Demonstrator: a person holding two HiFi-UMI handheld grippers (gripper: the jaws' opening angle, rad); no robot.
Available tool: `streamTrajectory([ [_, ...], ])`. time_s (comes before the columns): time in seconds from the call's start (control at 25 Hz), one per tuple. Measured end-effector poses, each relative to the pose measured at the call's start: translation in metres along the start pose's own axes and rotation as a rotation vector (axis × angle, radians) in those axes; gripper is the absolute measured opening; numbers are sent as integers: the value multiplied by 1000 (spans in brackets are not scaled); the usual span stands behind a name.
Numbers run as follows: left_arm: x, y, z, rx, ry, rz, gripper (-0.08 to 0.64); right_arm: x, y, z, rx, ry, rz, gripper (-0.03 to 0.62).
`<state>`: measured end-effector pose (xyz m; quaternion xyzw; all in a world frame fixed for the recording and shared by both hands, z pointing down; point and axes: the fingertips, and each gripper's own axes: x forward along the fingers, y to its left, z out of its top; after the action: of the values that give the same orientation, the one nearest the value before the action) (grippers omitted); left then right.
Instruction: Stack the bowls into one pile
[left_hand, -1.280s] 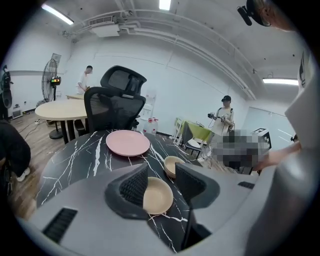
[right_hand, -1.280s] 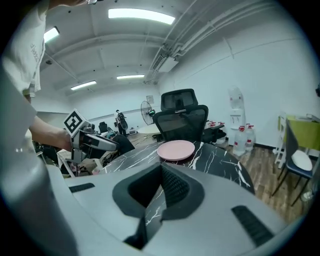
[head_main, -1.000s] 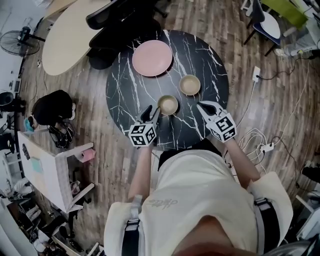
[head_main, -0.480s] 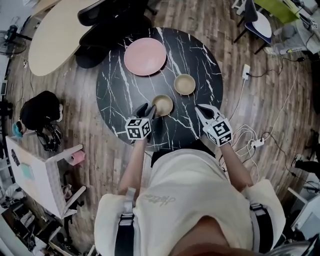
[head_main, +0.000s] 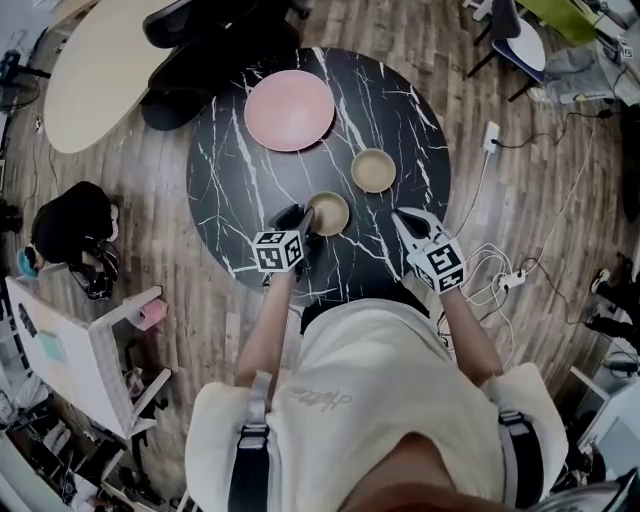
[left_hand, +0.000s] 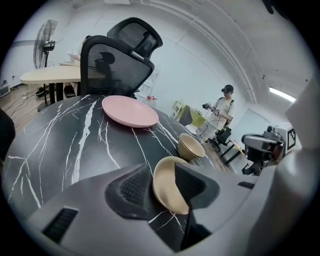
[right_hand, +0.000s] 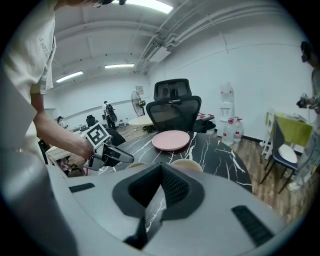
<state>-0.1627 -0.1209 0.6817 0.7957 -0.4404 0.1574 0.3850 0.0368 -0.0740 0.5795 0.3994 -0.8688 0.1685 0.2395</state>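
Two tan bowls stand apart on the round black marble table. The near bowl lies just ahead of my left gripper. Its jaws are open, with the bowl's left rim between the fingertips. I cannot see either pad pressing on it. The far bowl sits alone, further back and to the right. My right gripper hovers over the table's near right edge, shut and holding nothing. In the right gripper view the left gripper shows at the left.
A pink plate lies at the far side of the table. Black office chairs stand behind it, next to a beige table. Cables and a power strip lie on the floor at right. A person stands far back.
My left gripper has come down and forward, so its fingertips now reach the near bowl's left rim. The right gripper has stayed in place. Both bowls and the plate have not moved.
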Motion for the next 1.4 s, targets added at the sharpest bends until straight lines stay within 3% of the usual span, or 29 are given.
streamTrajectory([
  [0.68,23,11,-13,-44,54,-9,161,13,-15,-12,4,57,-14,8],
  [1.08,22,10,-19,-35,80,-13,41,13,-14,-20,3,74,-23,8],
  [1.4,18,10,-19,-66,69,-8,31,12,-14,-33,48,74,-7,8],
])
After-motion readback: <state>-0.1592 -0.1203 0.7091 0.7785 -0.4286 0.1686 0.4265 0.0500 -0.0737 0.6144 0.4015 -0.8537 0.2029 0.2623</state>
